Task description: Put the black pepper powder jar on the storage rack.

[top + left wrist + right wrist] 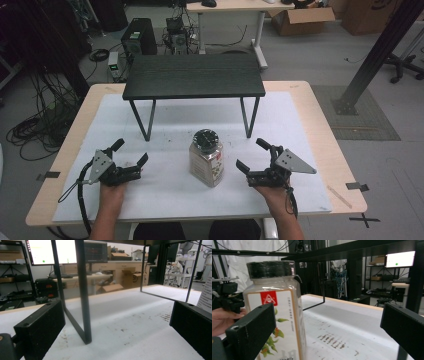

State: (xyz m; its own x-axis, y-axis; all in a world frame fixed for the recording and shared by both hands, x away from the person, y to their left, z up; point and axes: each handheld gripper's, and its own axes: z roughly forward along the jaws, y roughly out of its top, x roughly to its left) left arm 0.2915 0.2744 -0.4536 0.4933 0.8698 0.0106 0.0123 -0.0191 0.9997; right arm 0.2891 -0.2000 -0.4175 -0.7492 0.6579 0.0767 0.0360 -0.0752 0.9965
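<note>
The jar (206,158) stood in the middle of the frame on the bench (165,190), between both hand-held grippers. The left hand-held gripper (131,152) and right hand-held gripper (252,155) were wide open, holding nothing. The jar looked smooth, hard and slippery, so its sides seemed best to squeeze.

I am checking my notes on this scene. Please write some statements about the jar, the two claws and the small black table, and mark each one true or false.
1. The jar stands upright on the white mat. True.
2. The left claw is shut on the jar. False: it is open and apart from the jar.
3. The jar has a black lid. True.
4. The jar stands on top of the small black table. False: it stands on the mat in front of that table.
5. The right claw is open. True.
</note>
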